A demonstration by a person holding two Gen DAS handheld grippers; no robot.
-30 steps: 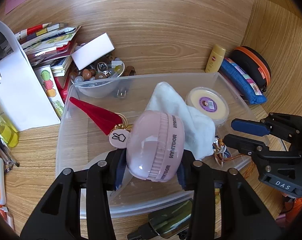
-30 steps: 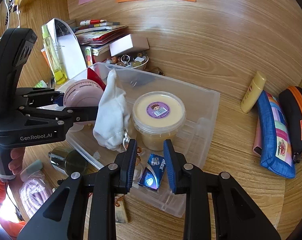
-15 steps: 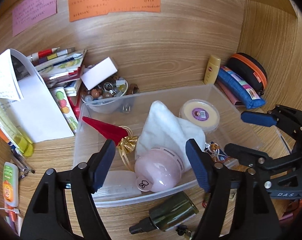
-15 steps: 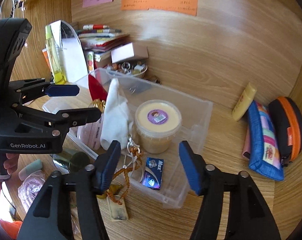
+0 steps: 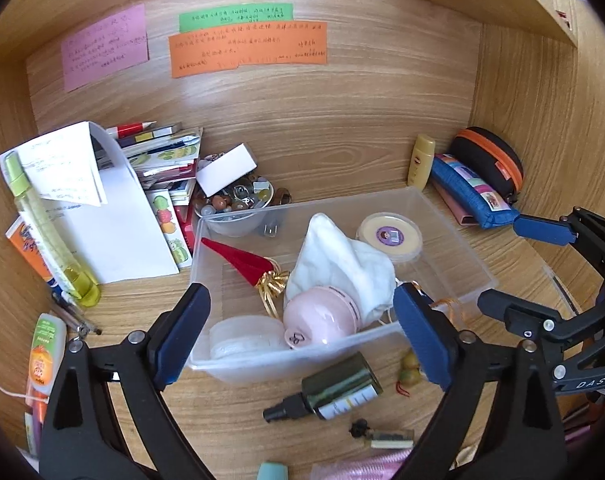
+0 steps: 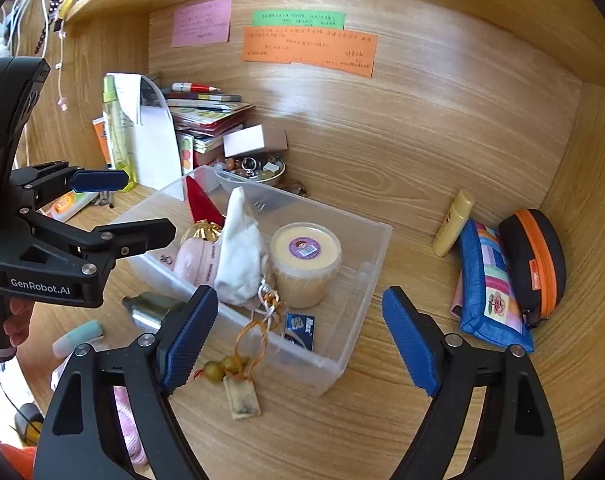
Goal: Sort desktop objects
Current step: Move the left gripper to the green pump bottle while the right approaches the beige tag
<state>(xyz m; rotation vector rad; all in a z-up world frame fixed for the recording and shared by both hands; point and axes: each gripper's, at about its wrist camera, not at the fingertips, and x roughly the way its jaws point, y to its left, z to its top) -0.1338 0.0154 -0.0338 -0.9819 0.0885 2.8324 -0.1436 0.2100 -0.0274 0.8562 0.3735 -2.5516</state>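
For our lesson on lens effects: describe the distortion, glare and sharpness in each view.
Left wrist view: fisheye bends the wood grain, corners go black; glare on the back wall above the orange note; left tool soft-edged.
Right wrist view: same bowing; sheen right of the note; clear bin sharp.

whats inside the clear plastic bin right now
In the clear bin: a red cone with gold ribbon, white cloth, pink round case, lidded tub, white roll and a small blue packet. Anything under the cloth is hidden.
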